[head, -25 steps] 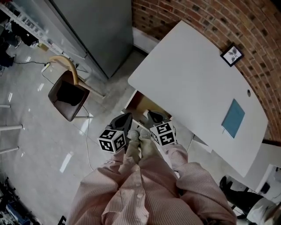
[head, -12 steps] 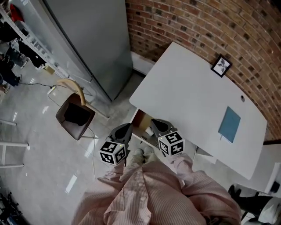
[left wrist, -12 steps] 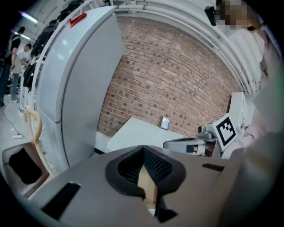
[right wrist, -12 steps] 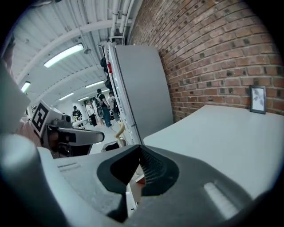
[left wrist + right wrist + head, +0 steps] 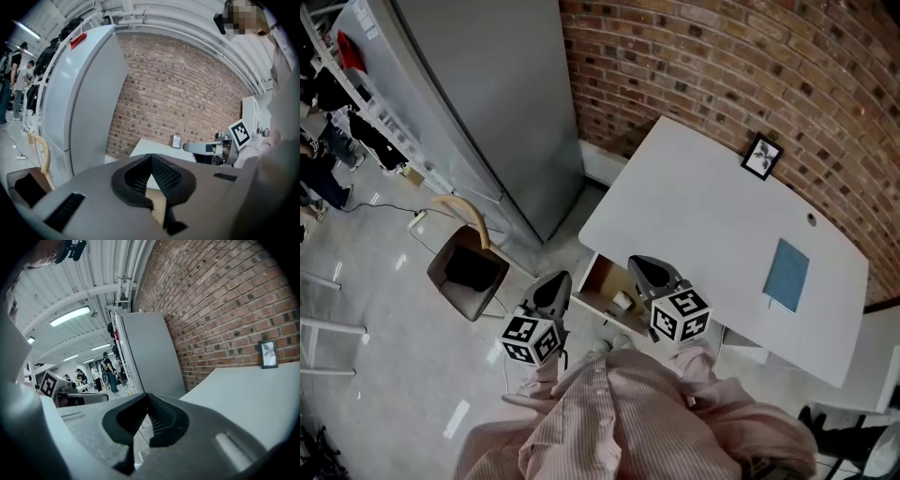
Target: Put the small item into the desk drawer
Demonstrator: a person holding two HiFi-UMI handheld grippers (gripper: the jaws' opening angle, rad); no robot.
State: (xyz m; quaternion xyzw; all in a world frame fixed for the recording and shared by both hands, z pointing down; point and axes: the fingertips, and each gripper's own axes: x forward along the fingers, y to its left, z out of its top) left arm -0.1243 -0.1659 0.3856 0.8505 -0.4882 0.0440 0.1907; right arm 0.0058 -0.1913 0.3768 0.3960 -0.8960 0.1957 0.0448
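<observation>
**Task status.** The drawer (image 5: 598, 281) stands pulled out from under the near edge of the desk (image 5: 712, 216), close to its left corner. A small pale item (image 5: 622, 301) lies inside the drawer, near its front. It is too small to identify further. On this evidence the placing step looks complete. The drawer is open, so closing it is judged to be the one step that may remain.

**Claw state.** The left gripper (image 5: 151, 157) has its jaws together with nothing between them. It is held out past the drawer's left side. The right gripper (image 5: 147, 397) is likewise closed and empty. It is held over the drawer's right part, at the desk's near edge. Neither touches the item.

**Writing and labels.** No brand or text can be read. Each gripper's cube carries black-and-white square markers. A red tag (image 5: 78, 40) sits at the top of the grey cabinet (image 5: 487, 103), and its print is illegible. The frame (image 5: 761, 156) at the desk's far edge and the blue book (image 5: 787, 274) near its right corner show no readable print.
</observation>
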